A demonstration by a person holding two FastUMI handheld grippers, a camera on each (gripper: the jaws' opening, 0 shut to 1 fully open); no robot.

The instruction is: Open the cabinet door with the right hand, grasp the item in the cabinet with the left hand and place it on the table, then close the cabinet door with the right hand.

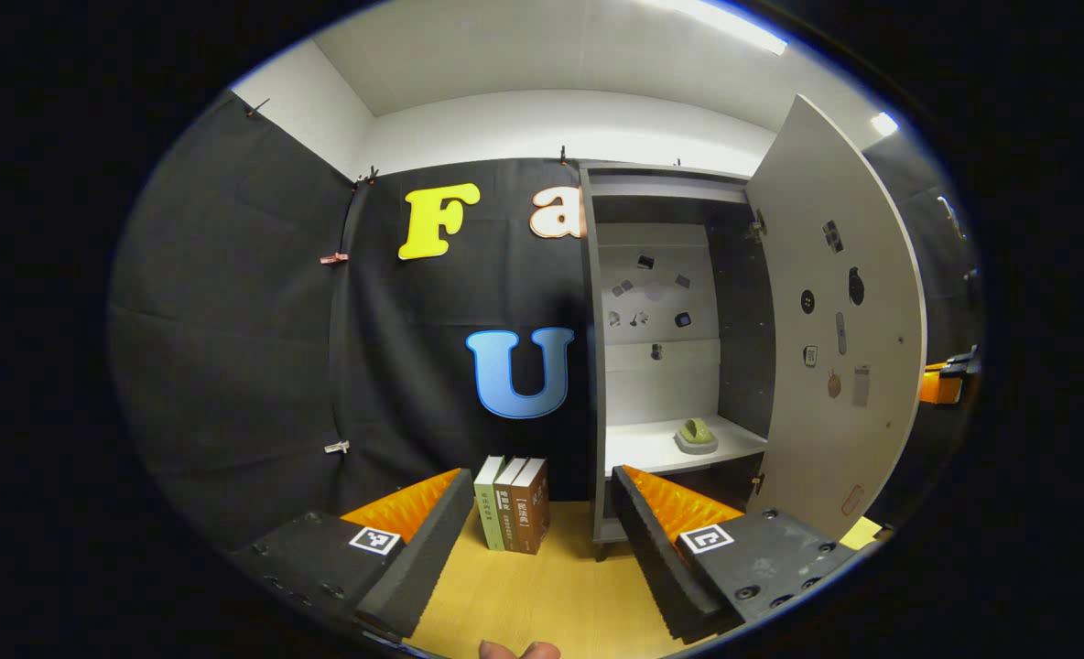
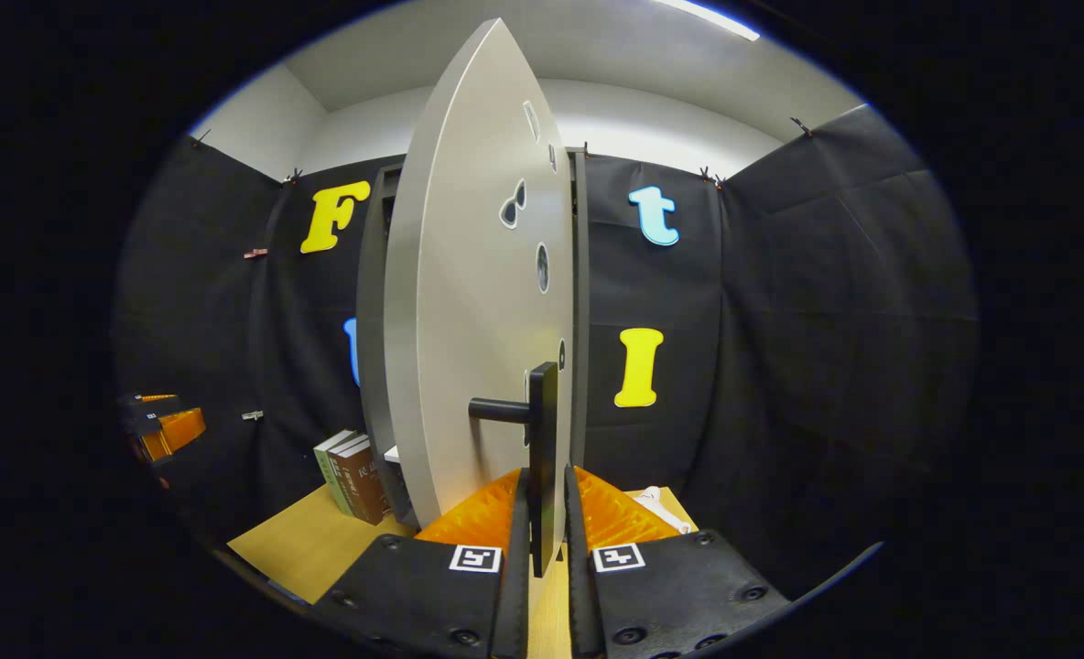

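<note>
cabinet door (image 1: 835, 311) open, greenish item (image 1: 697, 432) on shelf

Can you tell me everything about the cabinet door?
The cabinet door is a tall, flat, pale grey panel, swung wide open on hinges at the cabinet's right side. Small stickers dot both faces. A dark bar handle sticks out on its outer face, and the right gripper is closed around that handle.

left tongs (image 1: 542, 513): black mounts, screws, square markers | right tongs (image 2: 547, 522): same
</note>
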